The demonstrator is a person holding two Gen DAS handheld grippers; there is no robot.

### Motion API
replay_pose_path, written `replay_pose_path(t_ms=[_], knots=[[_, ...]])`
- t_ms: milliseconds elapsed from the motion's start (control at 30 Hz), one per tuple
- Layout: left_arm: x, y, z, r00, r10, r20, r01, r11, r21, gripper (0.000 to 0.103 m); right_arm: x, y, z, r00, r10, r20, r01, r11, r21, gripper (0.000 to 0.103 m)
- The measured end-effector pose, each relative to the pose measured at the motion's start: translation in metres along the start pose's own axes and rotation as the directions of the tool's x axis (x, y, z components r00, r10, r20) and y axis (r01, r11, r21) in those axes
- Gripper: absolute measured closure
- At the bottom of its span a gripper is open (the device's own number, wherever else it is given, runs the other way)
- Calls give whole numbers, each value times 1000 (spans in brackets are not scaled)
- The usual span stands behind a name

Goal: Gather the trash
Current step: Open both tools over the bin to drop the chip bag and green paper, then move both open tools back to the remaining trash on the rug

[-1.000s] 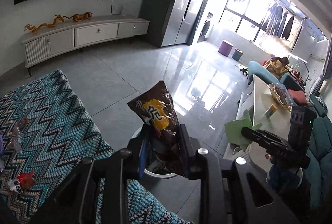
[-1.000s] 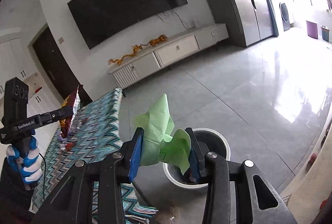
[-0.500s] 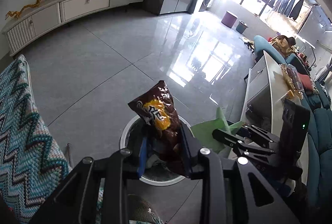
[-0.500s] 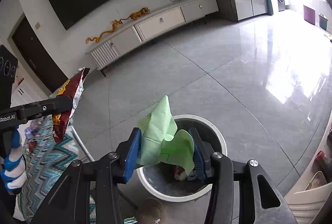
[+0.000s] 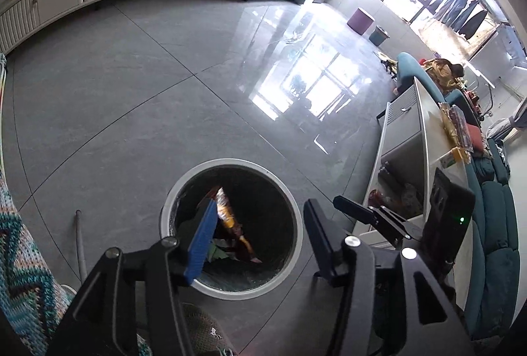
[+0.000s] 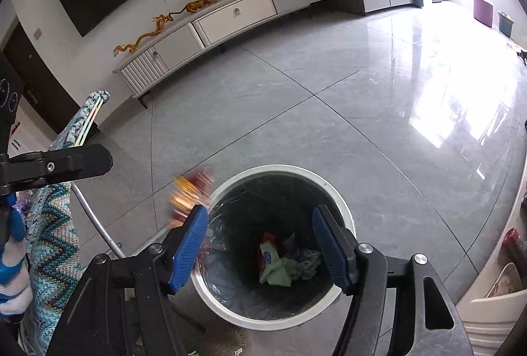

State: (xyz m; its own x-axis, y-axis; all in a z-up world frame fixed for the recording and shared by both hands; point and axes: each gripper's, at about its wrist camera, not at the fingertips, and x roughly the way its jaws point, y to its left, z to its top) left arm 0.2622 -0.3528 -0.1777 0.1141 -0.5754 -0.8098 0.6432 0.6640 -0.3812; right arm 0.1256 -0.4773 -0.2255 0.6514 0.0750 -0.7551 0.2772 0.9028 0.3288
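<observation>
Both claws [image 5: 257, 237] [image 6: 260, 244] are opening empty over the bin [image 6: 342, 201]. Chip bag [image 5: 230, 221] and green paper [image 6: 276, 270] are dropping in, so this round looks done

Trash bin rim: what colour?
White, with a dark liner inside. The trash bin rim shows best in the right wrist view.

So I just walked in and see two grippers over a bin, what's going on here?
A person is collecting trash with a handheld gripper in each hand, both poised over the round white-rimmed trash bin on the grey floor. The left gripper is opening and has nothing between its fingers; the brown snack bag is dropping into the bin. The right gripper is opening too, also empty, and the crumpled green paper already lies at the bottom among other wrappers.
</observation>
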Motion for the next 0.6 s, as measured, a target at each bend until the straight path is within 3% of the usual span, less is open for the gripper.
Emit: replay_pose_path(t_ms=[167,333,467,600], knots=[[-12,-9,-3,999,16,30,-16,1000,-2,50,-24,-5,-6,1000,10,25,-11,999,31,39],[-55,-25,-14,986,84,147,-90,995,36,50,-67,7,-10,996,29,83,-28,1000,-2,39],[-101,-30,-31,952,138,275,-152,988,30,50,-104,25,-9,988,68,137,-62,997,-52,39],[-150,-29,-48,905,180,386,-189,982,-17,50,-141,51,-10,972,135,190,-113,986,-121,39]])
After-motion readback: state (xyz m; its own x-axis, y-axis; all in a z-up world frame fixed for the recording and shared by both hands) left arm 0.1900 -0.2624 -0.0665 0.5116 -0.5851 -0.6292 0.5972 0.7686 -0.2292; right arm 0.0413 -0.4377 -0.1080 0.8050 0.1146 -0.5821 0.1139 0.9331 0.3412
